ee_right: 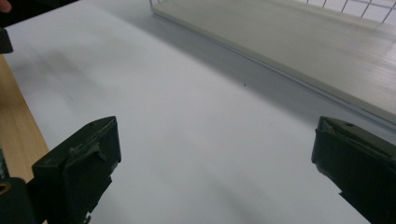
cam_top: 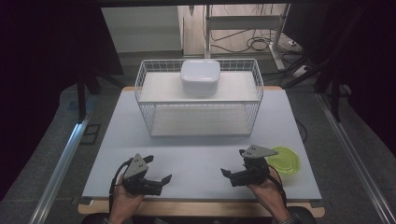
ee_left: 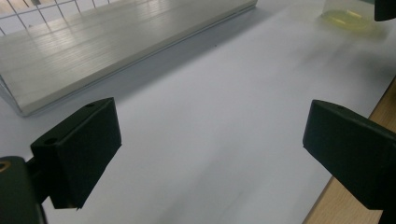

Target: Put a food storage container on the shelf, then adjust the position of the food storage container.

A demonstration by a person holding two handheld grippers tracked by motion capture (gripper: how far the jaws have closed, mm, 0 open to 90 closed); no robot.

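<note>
At the near edge of the white table (cam_top: 196,154), we hold the left gripper (cam_top: 158,173) with jaws spread wide and empty. Beyond stands the wire rack (cam_top: 140,86), a white lidded box (cam_top: 200,76) on its upper shelf. Our right gripper (cam_top: 232,166) gapes empty too, just beside the yellow-green lid (cam_top: 288,159).

Both black grippers, left gripper (cam_top: 156,170) and right gripper (cam_top: 233,163), carry grey three-cornered plates and trailing cables.

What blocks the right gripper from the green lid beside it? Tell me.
Nothing visible does. The green lid lies flat on the table just to the outer side of the right gripper, whose jaws stand open and empty, with bare tabletop around.
</note>
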